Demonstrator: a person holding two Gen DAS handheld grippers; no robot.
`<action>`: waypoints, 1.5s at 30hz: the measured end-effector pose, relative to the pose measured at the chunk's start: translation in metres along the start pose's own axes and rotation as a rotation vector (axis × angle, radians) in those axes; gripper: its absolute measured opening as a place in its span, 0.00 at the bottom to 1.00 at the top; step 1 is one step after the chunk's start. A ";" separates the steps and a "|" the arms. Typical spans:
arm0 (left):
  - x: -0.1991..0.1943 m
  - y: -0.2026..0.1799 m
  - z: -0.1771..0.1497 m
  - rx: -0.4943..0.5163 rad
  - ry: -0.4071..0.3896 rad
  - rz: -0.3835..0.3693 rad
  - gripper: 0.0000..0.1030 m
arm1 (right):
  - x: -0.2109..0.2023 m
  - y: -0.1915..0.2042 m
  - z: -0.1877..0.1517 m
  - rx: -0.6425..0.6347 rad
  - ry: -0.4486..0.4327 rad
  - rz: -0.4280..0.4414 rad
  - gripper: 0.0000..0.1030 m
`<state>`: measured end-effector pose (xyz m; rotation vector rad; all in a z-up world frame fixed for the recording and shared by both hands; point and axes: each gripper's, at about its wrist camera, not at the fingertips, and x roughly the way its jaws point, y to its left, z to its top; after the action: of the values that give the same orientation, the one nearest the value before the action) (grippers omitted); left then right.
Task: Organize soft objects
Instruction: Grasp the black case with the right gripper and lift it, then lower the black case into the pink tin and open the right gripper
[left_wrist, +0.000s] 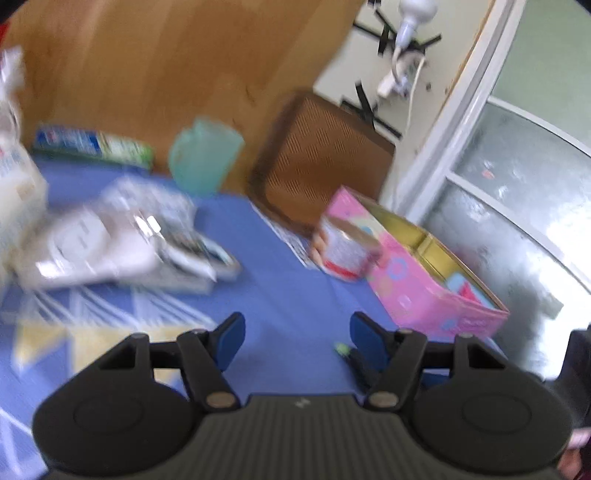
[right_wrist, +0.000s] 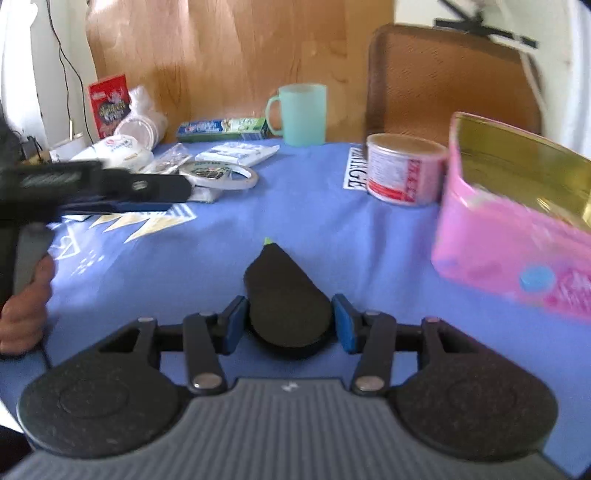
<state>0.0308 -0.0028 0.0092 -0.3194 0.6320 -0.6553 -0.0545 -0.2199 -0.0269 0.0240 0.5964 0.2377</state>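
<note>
Gripping black teardrop-shaped pad (right_wrist: 286, 310) between blue fingers (right_wrist: 234, 325), right gripper (right_wrist: 288, 326) hovered over blue tablecloth (right_wrist: 332, 236). Left gripper (left_wrist: 295, 334) spread wide, held nothing. Pink tin box (right_wrist: 517, 229) stood open at right, near food can (right_wrist: 404, 173).

Risks, judged: soft pad squashing, slipping out; swing toward box clipping can or box rim; motion blur hinted fast travel.

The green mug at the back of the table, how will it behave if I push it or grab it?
The mug looks like translucent plastic, so probably light and rigid. It stands upright and tall, so a high push may tip it. Its handle should offer a secure hold.
</note>
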 end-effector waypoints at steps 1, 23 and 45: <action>0.003 -0.006 -0.003 -0.024 0.030 -0.025 0.63 | -0.002 0.000 -0.004 -0.020 -0.012 0.007 0.59; 0.044 -0.141 0.024 0.176 0.083 -0.128 0.60 | -0.044 -0.029 0.003 0.033 -0.317 -0.127 0.50; 0.061 -0.133 0.020 0.283 0.016 -0.080 0.71 | -0.037 -0.102 0.008 0.239 -0.436 -0.380 0.51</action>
<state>0.0194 -0.1407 0.0594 -0.0766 0.5353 -0.8144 -0.0579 -0.3274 -0.0087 0.1870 0.1839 -0.2078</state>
